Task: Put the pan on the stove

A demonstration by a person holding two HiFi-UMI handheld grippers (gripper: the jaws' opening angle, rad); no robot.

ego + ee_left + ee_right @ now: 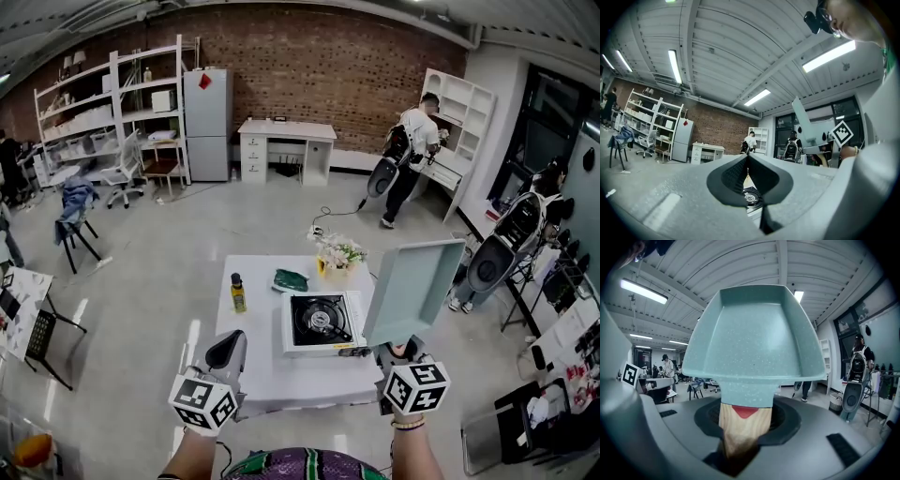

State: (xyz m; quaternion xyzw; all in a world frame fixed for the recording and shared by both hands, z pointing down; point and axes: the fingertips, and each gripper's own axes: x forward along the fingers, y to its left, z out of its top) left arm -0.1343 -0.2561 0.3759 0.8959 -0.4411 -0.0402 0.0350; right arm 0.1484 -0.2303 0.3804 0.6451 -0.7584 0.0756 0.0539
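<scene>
- Holding the pan by its wooden handle, the right gripper has its fingers clenched on that handle.
- Pan: pale teal, raised in the air and tilted up on edge, just right of the stove, above the near right corner of the table.
- Left gripper: fingers pressed together with nothing between them, over the near left part of the table.
- Stove: on the table, its burner bare.
- Also on the table: a bottle left of the stove, a green object and flowers on its far side.
</scene>
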